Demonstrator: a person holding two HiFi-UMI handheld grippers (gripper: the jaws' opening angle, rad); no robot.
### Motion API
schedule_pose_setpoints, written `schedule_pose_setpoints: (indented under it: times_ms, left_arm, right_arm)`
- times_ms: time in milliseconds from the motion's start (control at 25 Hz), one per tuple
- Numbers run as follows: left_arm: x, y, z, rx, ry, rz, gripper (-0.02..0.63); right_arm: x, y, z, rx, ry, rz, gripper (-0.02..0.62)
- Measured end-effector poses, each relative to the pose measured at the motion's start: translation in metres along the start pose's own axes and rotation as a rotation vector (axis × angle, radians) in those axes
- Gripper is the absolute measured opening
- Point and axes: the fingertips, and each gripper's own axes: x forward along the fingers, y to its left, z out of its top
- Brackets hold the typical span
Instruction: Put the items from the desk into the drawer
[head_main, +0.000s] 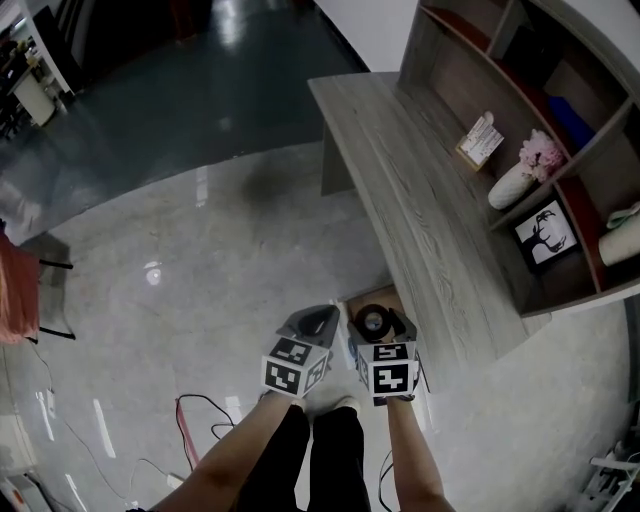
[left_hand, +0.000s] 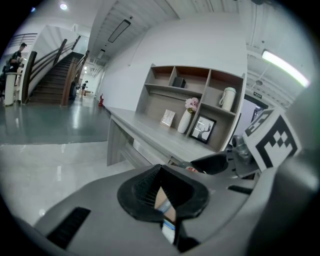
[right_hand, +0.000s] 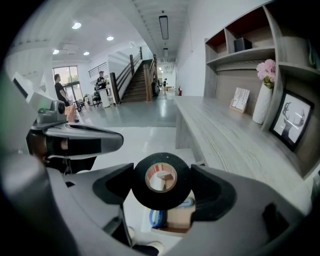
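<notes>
A black tape roll (right_hand: 161, 180) sits between the pads of my right gripper (right_hand: 162, 183), which is shut on it. In the head view the black tape roll (head_main: 374, 320) hangs over the open drawer (head_main: 388, 297) at the near end of the grey wooden desk (head_main: 420, 200). Inside the drawer (right_hand: 181, 218) lies a blue tape roll (right_hand: 157, 218). My left gripper (head_main: 318, 322) is just left of the right gripper (head_main: 378, 322), off the drawer and over the floor. The left gripper (left_hand: 162, 189) is shut with nothing between its pads.
A shelf unit (head_main: 560, 130) stands along the back of the desk, holding a white vase with pink flowers (head_main: 520, 175), a framed deer picture (head_main: 546, 234) and a small card (head_main: 480, 140). Cables (head_main: 200, 415) lie on the glossy floor near the person's legs.
</notes>
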Motion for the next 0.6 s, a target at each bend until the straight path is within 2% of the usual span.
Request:
schedule_pose_setpoints:
  times_ms: [600]
  left_arm:
    - [0.041, 0.029, -0.039, -0.049, 0.019, 0.015, 0.009]
  right_arm:
    - [0.061, -0.011, -0.031, -0.029, 0.080, 0.005, 0.368]
